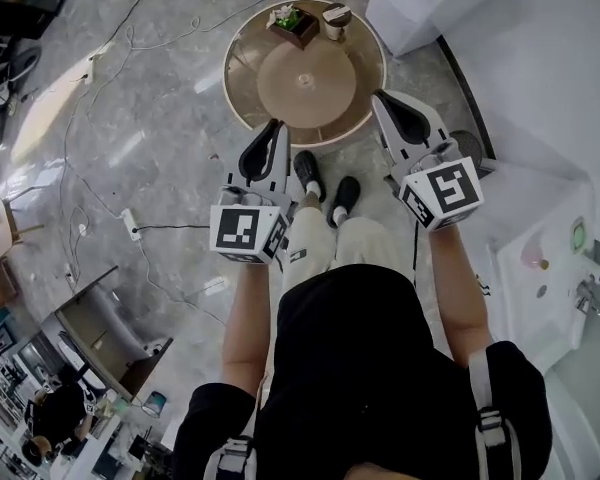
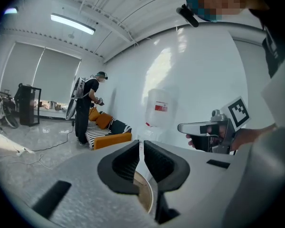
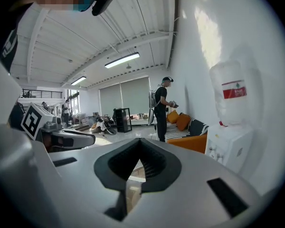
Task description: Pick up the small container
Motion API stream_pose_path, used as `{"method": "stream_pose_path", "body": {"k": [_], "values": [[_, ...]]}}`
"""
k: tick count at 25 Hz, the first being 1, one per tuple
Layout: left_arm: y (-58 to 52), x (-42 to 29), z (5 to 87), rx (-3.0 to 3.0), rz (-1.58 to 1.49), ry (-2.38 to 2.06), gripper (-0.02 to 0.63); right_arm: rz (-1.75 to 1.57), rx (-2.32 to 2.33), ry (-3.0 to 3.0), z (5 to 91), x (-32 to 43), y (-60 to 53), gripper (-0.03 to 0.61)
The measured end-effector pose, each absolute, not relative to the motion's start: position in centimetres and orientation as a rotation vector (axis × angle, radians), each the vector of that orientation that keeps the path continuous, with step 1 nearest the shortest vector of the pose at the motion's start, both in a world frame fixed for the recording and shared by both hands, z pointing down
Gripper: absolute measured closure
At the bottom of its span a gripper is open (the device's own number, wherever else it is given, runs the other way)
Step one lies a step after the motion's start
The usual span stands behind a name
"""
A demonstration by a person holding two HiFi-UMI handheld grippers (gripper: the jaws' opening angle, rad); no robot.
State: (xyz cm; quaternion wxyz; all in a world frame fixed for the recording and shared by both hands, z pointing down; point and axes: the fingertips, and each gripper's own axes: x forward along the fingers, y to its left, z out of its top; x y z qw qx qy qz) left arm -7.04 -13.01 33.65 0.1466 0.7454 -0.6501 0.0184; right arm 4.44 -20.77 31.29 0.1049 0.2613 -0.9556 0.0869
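You held both tongs pressed together and empty. The left tongs and the right tongs hovered side by side over your shoes, short of the round bench. Nothing was grasped, so I judge the whole pickup lay ahead: reach, open, close, lift. The bench's near half was bare, leaving open room to cross. The small container stood near the far rim, beyond and between the two tongs, just beside a planter box. A water dispenser crowded the right tongs' outer side. A cable trailed on the floor left of the left tongs.
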Motion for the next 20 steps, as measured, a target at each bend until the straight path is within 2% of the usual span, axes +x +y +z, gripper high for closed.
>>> {"method": "stream_pose_path", "body": {"k": [6,10,20], "values": [[-15.7,-8.5,41.1,2.131,0.050,-1.807,0.584,0.306,0.783,-2.749,36.4,2.6,-22.0,0.574],[-17.7,-8.5,46.8,2.144,0.091,-1.751,0.522,0.338,0.805,-2.704,40.0,2.4,-23.1,0.574],[-24.0,-9.5,61.5,2.155,0.159,-1.697,0.425,0.399,0.867,-2.633,50.4,1.3,-27.8,0.574]]}}
